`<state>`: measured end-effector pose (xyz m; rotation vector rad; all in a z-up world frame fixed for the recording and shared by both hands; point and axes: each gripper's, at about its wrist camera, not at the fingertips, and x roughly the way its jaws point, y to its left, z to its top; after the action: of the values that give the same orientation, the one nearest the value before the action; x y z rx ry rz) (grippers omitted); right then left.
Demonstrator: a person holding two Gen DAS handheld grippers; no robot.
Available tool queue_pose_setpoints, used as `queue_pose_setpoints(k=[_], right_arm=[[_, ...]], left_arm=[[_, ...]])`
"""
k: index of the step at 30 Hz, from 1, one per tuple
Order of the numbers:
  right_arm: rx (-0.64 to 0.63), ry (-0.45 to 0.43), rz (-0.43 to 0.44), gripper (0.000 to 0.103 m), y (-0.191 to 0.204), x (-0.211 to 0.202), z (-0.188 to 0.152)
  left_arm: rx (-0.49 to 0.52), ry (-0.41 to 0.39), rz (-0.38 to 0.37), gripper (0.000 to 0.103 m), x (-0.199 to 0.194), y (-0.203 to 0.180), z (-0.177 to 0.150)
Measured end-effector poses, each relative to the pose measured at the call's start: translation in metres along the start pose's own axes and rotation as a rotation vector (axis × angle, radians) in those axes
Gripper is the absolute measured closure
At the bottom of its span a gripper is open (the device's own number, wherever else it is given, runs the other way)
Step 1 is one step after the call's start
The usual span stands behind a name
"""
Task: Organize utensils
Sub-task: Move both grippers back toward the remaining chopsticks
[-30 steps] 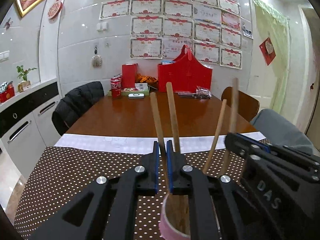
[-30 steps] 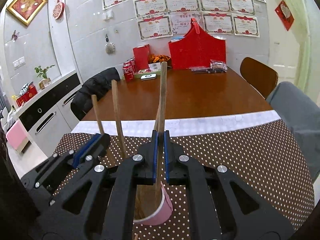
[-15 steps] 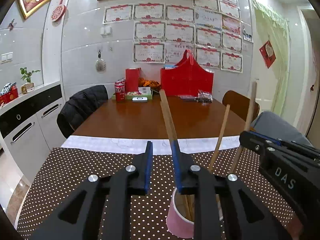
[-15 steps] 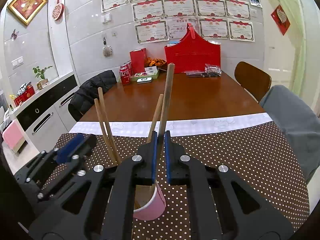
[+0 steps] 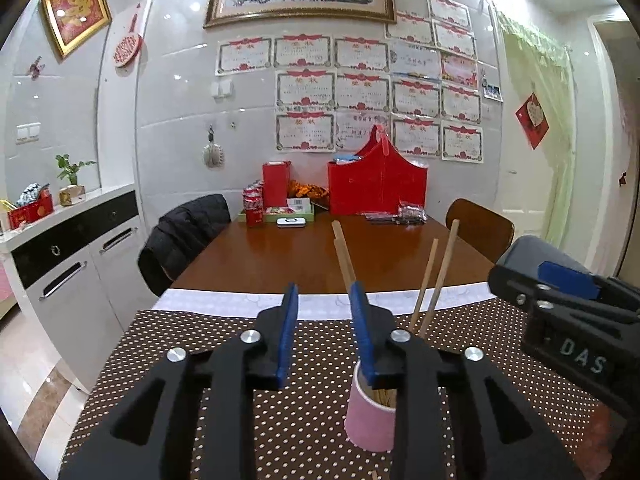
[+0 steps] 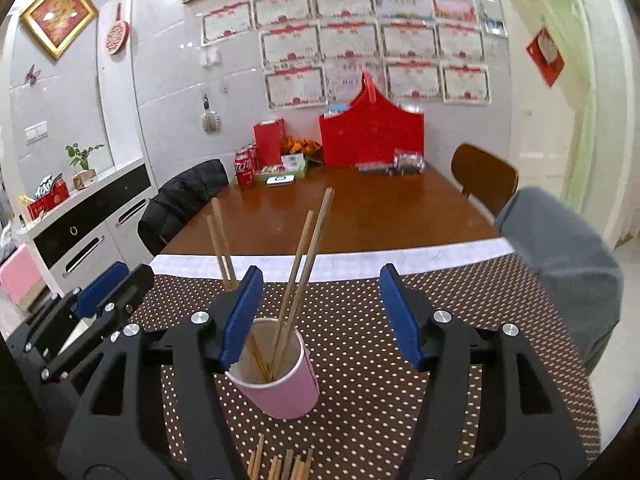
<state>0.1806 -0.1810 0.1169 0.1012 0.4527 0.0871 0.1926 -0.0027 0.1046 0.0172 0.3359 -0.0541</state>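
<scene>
Both grippers' fingers (image 6: 240,320) gape around slim, seemingly wooden chopsticks (image 6: 304,264) in a pink paper cup (image 6: 280,384).

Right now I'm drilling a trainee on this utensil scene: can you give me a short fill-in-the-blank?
1. The chopsticks stand in a ____ paper cup.
2. The right gripper is ____.
3. The left gripper holds ____.
4. The dotted cloth is ____ with white dots.

Missing words: pink; open; nothing; brown

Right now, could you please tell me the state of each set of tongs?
Left tongs: open, holding nothing; the chopsticks stand in the pink cup.
Right tongs: open, holding nothing.
</scene>
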Motion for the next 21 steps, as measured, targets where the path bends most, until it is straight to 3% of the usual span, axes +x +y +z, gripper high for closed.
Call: queue_pose_setpoints(k=[5, 10, 15, 21], right_arm=[[-0.002, -0.008, 0.014, 0.041, 0.003, -0.031, -0.003], [-0.007, -0.011, 0.025, 0.032, 0.005, -0.057, -0.013], [-0.007, 0.018, 0.03, 0.021, 0.004, -0.072, -0.026], [-0.026, 0.044, 0.002, 0.015, 0.004, -0.079, -0.054]], left_arm=[[0.002, -0.016, -0.007, 0.069, -0.032, 0.007, 0.002], [0.031, -0.017, -0.02, 0.061, -0.059, 0.01, -0.007], [0.065, 0.012, -0.029, 0.059, -0.075, 0.007, -0.026], [0.093, 0.062, -0.054, 0.056, -0.085, 0.004, -0.057]])
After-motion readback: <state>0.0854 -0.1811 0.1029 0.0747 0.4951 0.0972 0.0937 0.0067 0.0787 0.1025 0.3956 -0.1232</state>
